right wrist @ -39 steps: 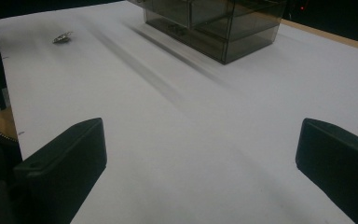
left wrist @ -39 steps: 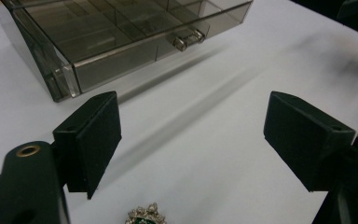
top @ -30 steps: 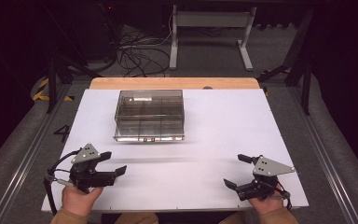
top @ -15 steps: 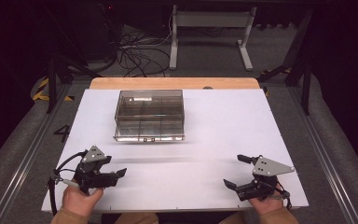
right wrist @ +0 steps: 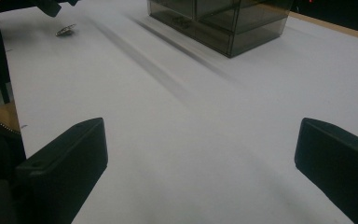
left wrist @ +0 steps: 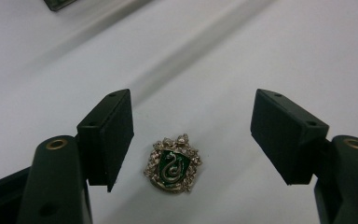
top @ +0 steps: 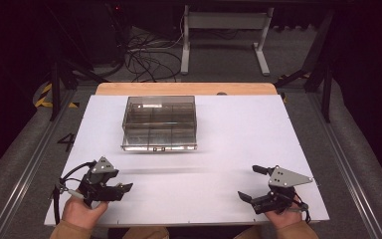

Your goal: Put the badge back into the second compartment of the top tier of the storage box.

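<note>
White worktop [top: 229, 134] under dim lighting, dark floor and cable runs beyond the far edge. Left tool [top: 120, 188] positioned low over the near left portion of the sheet, pointing inward; jaws at a middling gap and just been closing, narrower than in the two earlier high views, where the front tips stood visibly further apart. Small crest-shaped badge [left wrist: 171, 163], silver-toned rim with green enamel centre and a serpent figure, lying flat on the worktop between the two pads [left wrist: 114, 133] in the left gripper view, nearer the left-hand pad, touched by neither. No contact yet, so no grip established; closing motion read as the start of a pick-up on the badge. Same badge [right wrist: 65, 30] seen edge-on and far off in the right gripper view, just below the dark shape of the left tool. Right tool [top: 254, 184] resting at the near right portion, jaws wide with nothing between them, position unchanged across the earlier views. Smoky transparent compartment box [top: 159, 122] standing farther back toward the middle of the worktop, well apart from both tools; dividers visible, contents too indistinct to identify. Probable destination for the badge, judged from layout alone. Next requirement: pads centred on the badge before full closure, since a thin flat item may slip out sideways.
</note>
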{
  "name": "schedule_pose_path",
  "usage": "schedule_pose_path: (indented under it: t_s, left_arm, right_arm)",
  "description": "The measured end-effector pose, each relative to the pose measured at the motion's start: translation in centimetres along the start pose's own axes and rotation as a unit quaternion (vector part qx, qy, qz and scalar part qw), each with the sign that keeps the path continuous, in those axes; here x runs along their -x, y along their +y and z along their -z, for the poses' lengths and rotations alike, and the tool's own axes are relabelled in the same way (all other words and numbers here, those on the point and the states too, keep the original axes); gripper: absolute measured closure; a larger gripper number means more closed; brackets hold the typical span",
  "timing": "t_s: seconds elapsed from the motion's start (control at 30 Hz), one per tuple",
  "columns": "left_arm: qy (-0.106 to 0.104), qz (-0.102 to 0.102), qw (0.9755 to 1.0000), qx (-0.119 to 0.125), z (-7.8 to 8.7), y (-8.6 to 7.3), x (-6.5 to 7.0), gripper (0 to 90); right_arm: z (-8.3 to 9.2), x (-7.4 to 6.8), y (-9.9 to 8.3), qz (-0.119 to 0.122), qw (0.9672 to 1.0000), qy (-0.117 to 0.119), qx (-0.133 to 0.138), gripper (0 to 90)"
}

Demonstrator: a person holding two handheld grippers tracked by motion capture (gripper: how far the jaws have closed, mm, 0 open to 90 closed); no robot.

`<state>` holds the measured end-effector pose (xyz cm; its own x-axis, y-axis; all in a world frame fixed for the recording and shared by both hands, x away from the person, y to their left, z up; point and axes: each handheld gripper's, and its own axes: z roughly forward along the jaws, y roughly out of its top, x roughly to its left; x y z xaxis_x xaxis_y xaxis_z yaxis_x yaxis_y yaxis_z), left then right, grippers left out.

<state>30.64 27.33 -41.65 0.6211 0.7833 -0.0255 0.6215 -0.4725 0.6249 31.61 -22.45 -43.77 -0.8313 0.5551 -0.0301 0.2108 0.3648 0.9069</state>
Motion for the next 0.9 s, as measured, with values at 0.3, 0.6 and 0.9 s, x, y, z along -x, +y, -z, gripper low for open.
schedule_pose_path:
  t_s: [0.3,0.6,0.9]
  left_arm:
    - [0.004,-0.032,0.9988,-0.038,-0.6,0.0,0.1,33.5]
    - [-0.003,-0.044,0.9972,-0.061,-0.9,-0.2,-0.4,40.8]
    - [0.009,-0.049,0.9953,-0.083,-1.3,-0.3,-0.6,47.0]
  right_arm:
    - [0.0,0.0,0.0,0.000,1.0000,0.002,-0.002,2.9]
    - [-0.1,0.0,0.0,0.001,1.0000,0.004,-0.003,3.0]
    - [-0.1,0.0,0.0,0.001,1.0000,0.004,-0.005,3.0]
